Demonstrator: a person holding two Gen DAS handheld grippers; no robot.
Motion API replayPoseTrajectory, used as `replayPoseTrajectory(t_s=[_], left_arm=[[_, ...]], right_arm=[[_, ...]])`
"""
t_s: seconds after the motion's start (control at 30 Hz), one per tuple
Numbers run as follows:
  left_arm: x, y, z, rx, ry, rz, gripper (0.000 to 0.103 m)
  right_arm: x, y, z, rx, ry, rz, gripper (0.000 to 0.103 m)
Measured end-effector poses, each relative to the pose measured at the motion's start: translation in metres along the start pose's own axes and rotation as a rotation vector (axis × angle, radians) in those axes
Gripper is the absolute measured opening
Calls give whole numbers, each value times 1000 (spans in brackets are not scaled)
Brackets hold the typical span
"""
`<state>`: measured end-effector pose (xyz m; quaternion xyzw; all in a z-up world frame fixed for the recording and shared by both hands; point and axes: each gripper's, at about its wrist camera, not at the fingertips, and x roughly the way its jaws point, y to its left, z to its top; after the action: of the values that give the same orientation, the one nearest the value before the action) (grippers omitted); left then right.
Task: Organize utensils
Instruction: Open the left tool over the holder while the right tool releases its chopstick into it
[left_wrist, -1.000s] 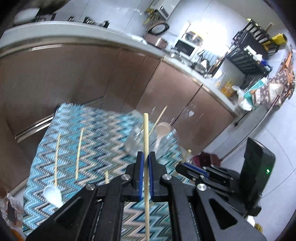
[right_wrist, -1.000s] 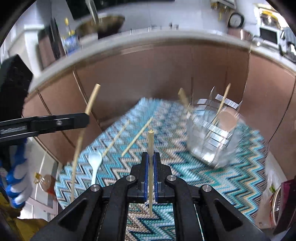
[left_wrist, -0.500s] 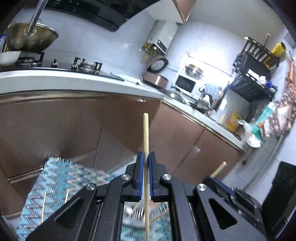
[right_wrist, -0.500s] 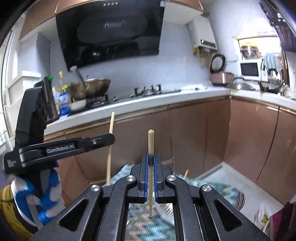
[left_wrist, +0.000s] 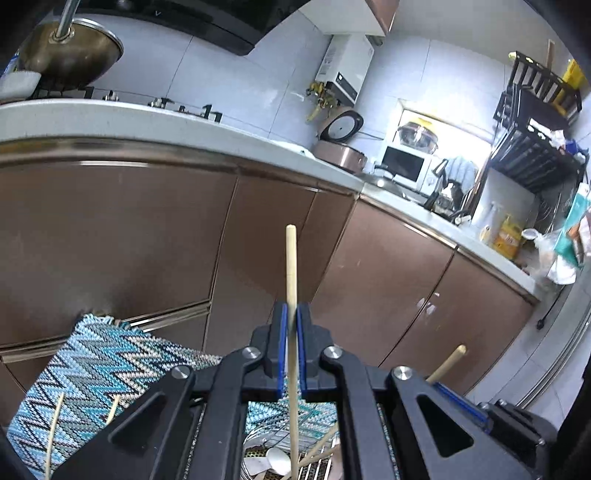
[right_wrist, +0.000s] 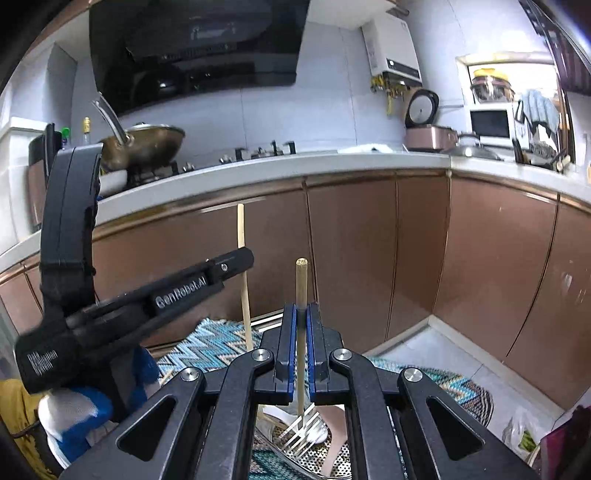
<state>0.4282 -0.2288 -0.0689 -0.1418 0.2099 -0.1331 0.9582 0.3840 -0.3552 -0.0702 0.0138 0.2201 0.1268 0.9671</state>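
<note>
Both sets of jaws are clamped tight, each on one wooden stick. The left gripper (left_wrist: 290, 347) pinches a chopstick (left_wrist: 291, 280) that stands upright between its blue pads, one end rising above the fingers and the other reaching down into the utensil holder (left_wrist: 258, 439) just below. The right gripper (right_wrist: 301, 349) nips a second chopstick (right_wrist: 301, 284) the same way, upright, its lower end over the holder's (right_wrist: 295, 454) open top, where the tines of a metal fork (right_wrist: 301, 435) show. In the right wrist view the left gripper (right_wrist: 236, 264) reaches in from the left edge, its chopstick (right_wrist: 242, 251) upright beside the other, the two well apart; a blue and white glove (right_wrist: 74, 413) shows beneath it.

The holder sits on a zigzag blue cloth (left_wrist: 99, 365). Two more thin sticks (left_wrist: 55, 424) lie loose on the cloth toward its near left corner. A pale spoon bowl (left_wrist: 279, 461) rests inside the holder.

Beyond the cloth's far edge stand brown cabinet doors (left_wrist: 122, 236) under a white counter (left_wrist: 177, 129), with a wok (right_wrist: 147, 142) on the hob and a microwave (right_wrist: 489, 123) farther along.
</note>
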Motion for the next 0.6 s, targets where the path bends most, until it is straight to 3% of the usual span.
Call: replayPoseTrajectory(t_s=[0.17,0.23,0.43,0.6], left_arm=[[2,2,-12,15,21,-4,10],[-5,3,-12,14,25,-7,13],[-52,3,-4,35,16,-9,17],[-108,5,2,47,23,-17,31]], right_arm=[[-2,0,-10,10,1,1,8],[-8,0,-11,21,-4,-7,17],[-45,2,-3,55,-64,-25,31],[-91,18,1,78,-133,-39,52]])
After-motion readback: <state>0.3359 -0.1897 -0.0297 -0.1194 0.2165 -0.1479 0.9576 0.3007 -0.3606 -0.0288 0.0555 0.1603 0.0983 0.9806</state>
